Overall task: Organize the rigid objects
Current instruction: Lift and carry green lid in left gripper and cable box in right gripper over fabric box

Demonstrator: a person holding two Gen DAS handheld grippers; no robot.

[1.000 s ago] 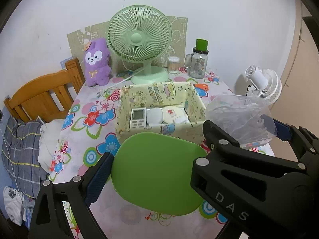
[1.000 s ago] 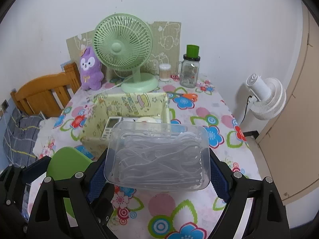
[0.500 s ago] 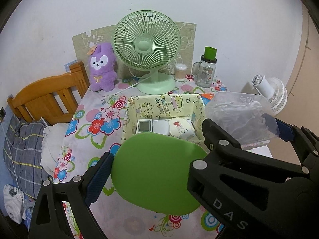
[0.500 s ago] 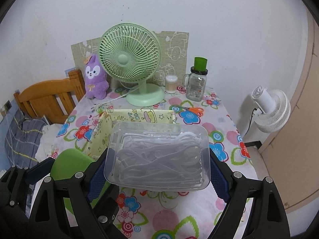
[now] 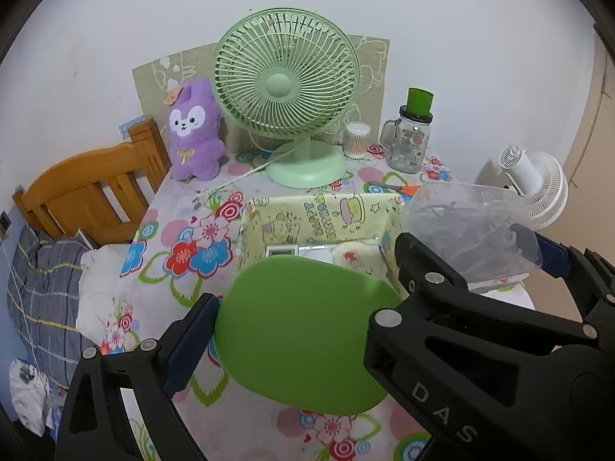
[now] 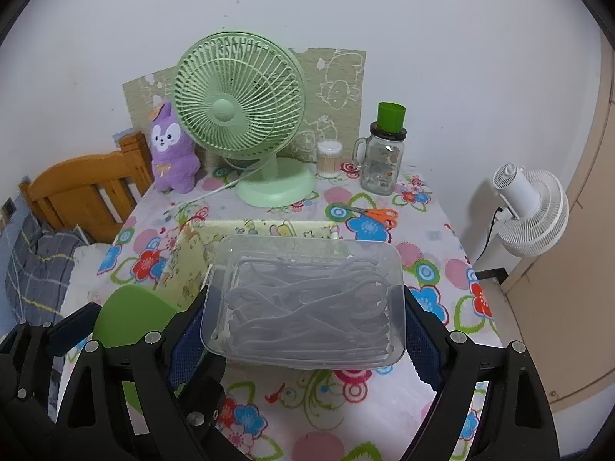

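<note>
1. Left wrist view: the left gripper (image 5: 300, 326) pinches a green lid (image 5: 303, 330), held at six o'clock of the yellow box (image 5: 319, 219).
2. The right gripper (image 6: 303, 322) clamps a clear container (image 6: 307, 299), four o'clock of that box.

A clear glossy plastic box (image 6: 307, 299) is glinting; the green lid (image 5: 303, 330) is looking matt, smooth plastic; the headboard (image 5: 88, 192) is showing varnished wood.

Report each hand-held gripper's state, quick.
Left hand-held gripper: closed on the green lid, held above the table.
Right hand-held gripper: closed on the clear plastic box with white pieces inside.
</note>
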